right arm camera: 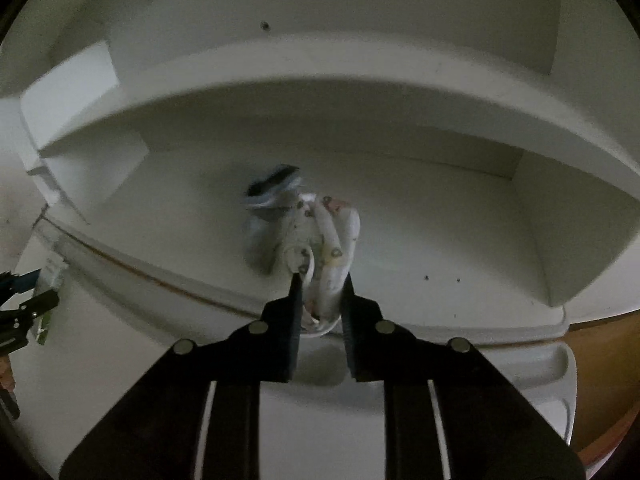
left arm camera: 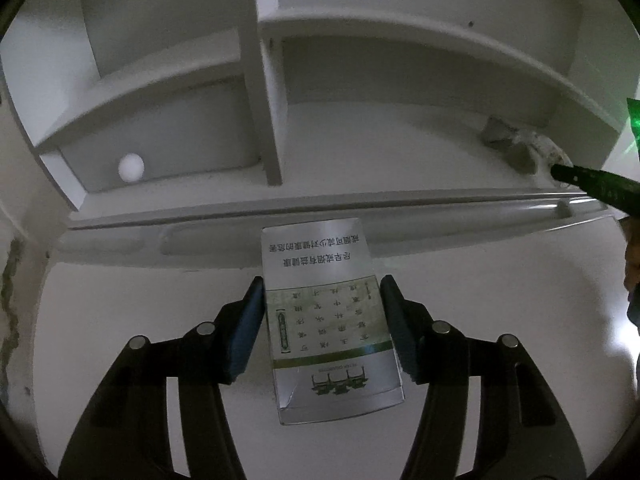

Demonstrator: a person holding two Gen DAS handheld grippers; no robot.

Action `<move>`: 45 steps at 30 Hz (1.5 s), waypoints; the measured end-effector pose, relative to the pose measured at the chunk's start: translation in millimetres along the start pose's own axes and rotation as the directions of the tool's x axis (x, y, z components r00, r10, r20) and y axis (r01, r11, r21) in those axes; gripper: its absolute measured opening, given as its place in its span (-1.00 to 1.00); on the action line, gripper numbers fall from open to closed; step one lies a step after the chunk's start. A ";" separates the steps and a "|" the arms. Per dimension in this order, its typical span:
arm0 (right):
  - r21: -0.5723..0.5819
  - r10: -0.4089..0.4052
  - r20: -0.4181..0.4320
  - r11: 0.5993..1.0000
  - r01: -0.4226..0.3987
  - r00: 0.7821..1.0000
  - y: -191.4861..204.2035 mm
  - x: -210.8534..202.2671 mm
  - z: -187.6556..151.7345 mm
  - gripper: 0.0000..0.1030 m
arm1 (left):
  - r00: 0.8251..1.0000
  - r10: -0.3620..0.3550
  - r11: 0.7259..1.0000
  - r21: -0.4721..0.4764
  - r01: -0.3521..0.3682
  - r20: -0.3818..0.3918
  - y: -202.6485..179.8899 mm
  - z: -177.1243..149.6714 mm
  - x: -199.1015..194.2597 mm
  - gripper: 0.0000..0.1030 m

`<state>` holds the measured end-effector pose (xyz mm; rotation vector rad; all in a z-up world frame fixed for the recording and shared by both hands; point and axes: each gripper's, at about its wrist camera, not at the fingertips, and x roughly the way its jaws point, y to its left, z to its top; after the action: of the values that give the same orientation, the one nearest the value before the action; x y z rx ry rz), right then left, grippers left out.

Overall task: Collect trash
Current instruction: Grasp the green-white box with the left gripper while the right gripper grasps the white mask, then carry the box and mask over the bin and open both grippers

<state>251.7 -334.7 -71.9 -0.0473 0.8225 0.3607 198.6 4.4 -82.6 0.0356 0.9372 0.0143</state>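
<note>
Tongs first: the left tongs [left arm camera: 322, 312] are clamped on a cigarette pack [left arm camera: 328, 320], blue pads [left arm camera: 250, 328] pressed against its two long edges, the pack held flat above the white worktop [left arm camera: 120, 300] just in front of the shelf unit [left arm camera: 256, 80]. Over on the other side, the right tongs [right arm camera: 320, 284] are pinched on a crumpled printed wrapper [right arm camera: 320, 236], which sits at the front of the lower shelf [right arm camera: 440, 240], its far end blurred. Handling, as I read it: the pack looks light and boxy, stiff enough along the edges, though likely empty, so a hard squeeze could cave it in; the glossy film may slip, and the mid-length hold looks sound. The wrapper seems feather-light and soft, crushing rather than resisting, so bunching up a thick fold is the safer hold. A small white ball [left arm camera: 131, 167] rests in the left compartment, well apart from both.
</note>
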 end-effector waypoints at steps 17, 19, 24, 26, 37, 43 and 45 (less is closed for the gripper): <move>0.128 0.036 0.132 0.990 -0.053 0.991 -26.3 -172.8 -132.8 -0.64 | 0.966 -0.255 0.954 0.174 0.246 0.031 -129.2 -26.0 -84.7 0.11; 0.159 0.008 0.144 0.987 -0.031 0.990 -41.3 -200.3 -157.8 -0.64 | 0.950 -0.312 0.924 0.240 0.297 0.022 -169.4 -33.1 -95.8 0.11; 0.271 -0.153 0.150 0.956 0.108 0.977 -96.7 -273.0 -235.1 -0.64 | 0.896 -0.443 0.808 0.421 0.413 -0.028 -286.9 -65.7 -126.1 0.11; 0.333 -0.207 0.135 0.930 0.152 0.969 -122.9 -292.6 -268.8 -0.64 | 0.868 -0.491 0.746 0.479 0.462 -0.073 -337.6 -84.1 -137.5 0.10; 0.679 -0.310 -0.039 0.690 0.253 0.950 -255.0 -326.2 -456.9 -0.64 | 0.756 -0.584 0.431 0.675 0.598 -0.297 -548.6 -214.6 -176.4 0.11; 0.812 -0.185 -0.187 0.524 0.258 0.965 -296.6 -262.9 -564.7 -0.64 | 0.754 -0.450 0.390 0.654 0.648 -0.479 -598.6 -314.3 -96.9 0.11; 0.845 -0.092 -0.231 0.474 0.246 0.969 -303.2 -226.4 -601.7 -0.64 | 0.759 -0.383 0.390 0.653 0.649 -0.526 -608.0 -336.9 -59.9 0.11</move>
<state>-214.7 -794.4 -348.5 0.8266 1.0729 -0.3078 -110.3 -596.6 -256.0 0.6248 1.1539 -1.0799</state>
